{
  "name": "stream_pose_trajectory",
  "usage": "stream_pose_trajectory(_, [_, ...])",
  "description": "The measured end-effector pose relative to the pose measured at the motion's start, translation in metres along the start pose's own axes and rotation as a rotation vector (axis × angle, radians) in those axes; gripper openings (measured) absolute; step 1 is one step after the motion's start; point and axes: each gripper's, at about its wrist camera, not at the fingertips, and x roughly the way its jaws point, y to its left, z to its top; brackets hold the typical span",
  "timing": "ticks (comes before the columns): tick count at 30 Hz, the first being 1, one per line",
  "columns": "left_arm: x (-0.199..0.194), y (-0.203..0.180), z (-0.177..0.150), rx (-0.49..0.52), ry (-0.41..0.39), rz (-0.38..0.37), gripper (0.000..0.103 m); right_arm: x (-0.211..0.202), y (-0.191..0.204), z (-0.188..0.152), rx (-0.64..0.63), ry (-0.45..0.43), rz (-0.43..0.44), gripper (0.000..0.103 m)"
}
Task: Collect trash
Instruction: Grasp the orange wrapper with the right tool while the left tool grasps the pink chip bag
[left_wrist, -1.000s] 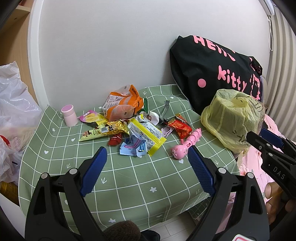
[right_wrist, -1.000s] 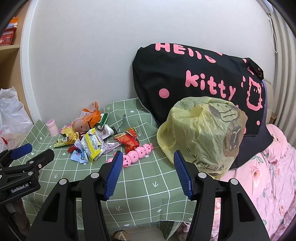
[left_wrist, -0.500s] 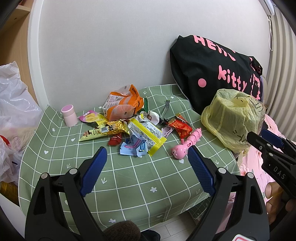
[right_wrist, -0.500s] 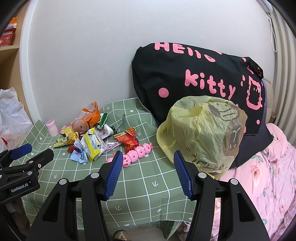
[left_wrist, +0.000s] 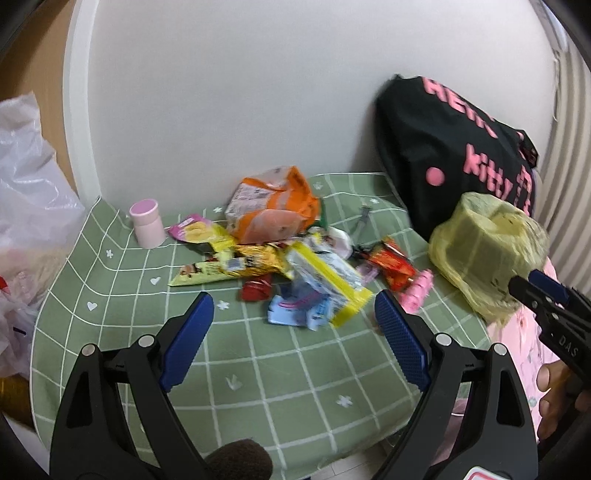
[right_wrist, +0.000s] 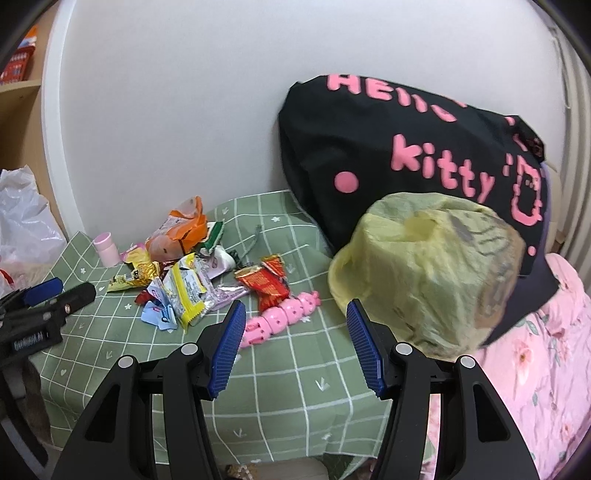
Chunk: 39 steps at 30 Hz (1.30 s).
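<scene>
A heap of snack wrappers lies on the green checked tablecloth (left_wrist: 280, 373): an orange bag (left_wrist: 273, 210), a yellow-edged packet (left_wrist: 328, 277), a gold wrapper (left_wrist: 236, 264), a red wrapper (left_wrist: 393, 264) and blue paper scraps (left_wrist: 295, 312). A yellow plastic bag (left_wrist: 487, 251) stands open at the table's right edge, also in the right wrist view (right_wrist: 424, 266). My left gripper (left_wrist: 295, 314) is open and empty just short of the heap. My right gripper (right_wrist: 295, 317) is open and empty above the cloth, between a pink toy (right_wrist: 280, 317) and the yellow bag.
A pink cup (left_wrist: 147, 223) stands at the back left. A black Hello Kitty bag (right_wrist: 406, 147) leans on the wall behind the yellow bag. Grey nail clippers (left_wrist: 360, 225) lie behind the heap. A white plastic bag (left_wrist: 29, 206) sits left. Pink bedding (right_wrist: 546, 350) lies right.
Both grippers have moved forward toward the table. The left one has come close to the wrapper heap; the right one is nearer the yellow bag. Both stay open.
</scene>
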Motion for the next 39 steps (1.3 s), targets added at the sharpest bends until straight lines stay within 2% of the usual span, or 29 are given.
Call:
stream_pose_trajectory(7, [0.031,0.044,0.025,-0.047,0.037,0.057,0.086,0.052,0.024,0.022,-0.031,0.046,0.079,0.054])
stream_pose_trajectory(10, [0.047,0.065,0.032,-0.069,0.051,0.060,0.092,0.079,0.042,0.039,-0.048,0.065,0.151,0.054])
stream_pose_trajectory(20, [0.113,0.131,0.045,-0.207,0.112,0.087,0.092,0.197,0.120,0.115,-0.230,0.092,0.305,0.054])
stream_pose_trajectory(25, [0.146,0.149,0.045,-0.231,0.156,0.098,0.091,0.281,0.144,0.135,-0.286,0.223,0.353,0.053])
stream_pose_trajectory(26, [0.150,0.153,0.045,-0.242,0.159,0.099,0.090,0.293,0.146,0.135,-0.280,0.255,0.365,0.051])
stream_pose_trajectory(27, [0.153,0.156,0.046,-0.253,0.161,0.100,0.088,0.301,0.146,0.135,-0.273,0.281,0.384,0.040])
stream_pose_trajectory(28, [0.158,0.162,0.047,-0.277,0.165,0.098,0.088,0.306,0.147,0.134,-0.259,0.310,0.422,0.026])
stream_pose_trajectory(29, [0.160,0.166,0.047,-0.292,0.166,0.095,0.087,0.307,0.146,0.135,-0.240,0.331,0.459,0.022])
stream_pose_trajectory(31, [0.167,0.169,0.049,-0.318,0.173,0.081,0.087,0.300,0.145,0.137,-0.238,0.330,0.454,0.009])
stream_pose_trajectory(35, [0.182,0.164,0.056,-0.339,0.208,0.034,0.079,0.264,0.125,0.148,-0.227,0.265,0.407,0.006])
stream_pose_trajectory(39, [0.196,0.162,0.063,-0.389,0.256,0.003,0.069,0.224,0.083,0.166,-0.167,0.173,0.313,0.006])
